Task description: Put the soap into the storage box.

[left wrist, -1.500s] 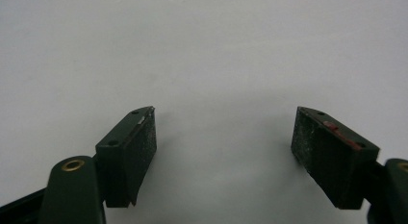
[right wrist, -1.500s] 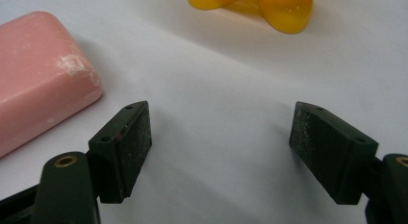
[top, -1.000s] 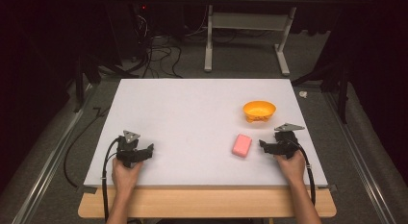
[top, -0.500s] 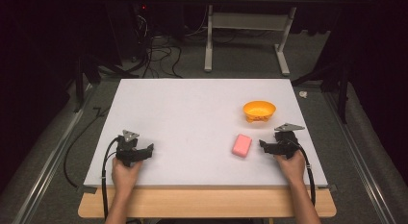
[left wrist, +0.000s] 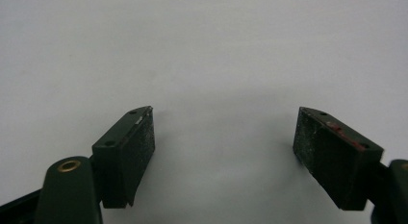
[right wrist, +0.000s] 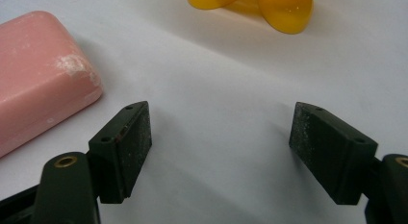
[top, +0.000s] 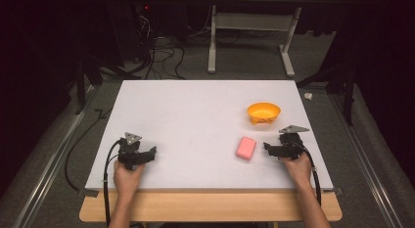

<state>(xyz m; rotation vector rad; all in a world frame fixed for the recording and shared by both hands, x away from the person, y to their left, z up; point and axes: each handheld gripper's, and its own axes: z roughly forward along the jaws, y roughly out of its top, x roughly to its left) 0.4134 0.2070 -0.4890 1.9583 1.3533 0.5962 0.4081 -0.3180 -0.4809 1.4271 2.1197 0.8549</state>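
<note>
Beside the right gripper point(top: 267, 148), jaws apart, lies a pink soap bar point(top: 245, 148), apparently untouched; left gripper point(top: 152, 152) likewise spread.

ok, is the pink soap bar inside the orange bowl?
No, the pink soap bar lies flat on the white table, apart from the orange bowl.

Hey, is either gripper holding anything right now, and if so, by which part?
Nothing is held. Left gripper and right gripper both stand open over bare table.
</note>
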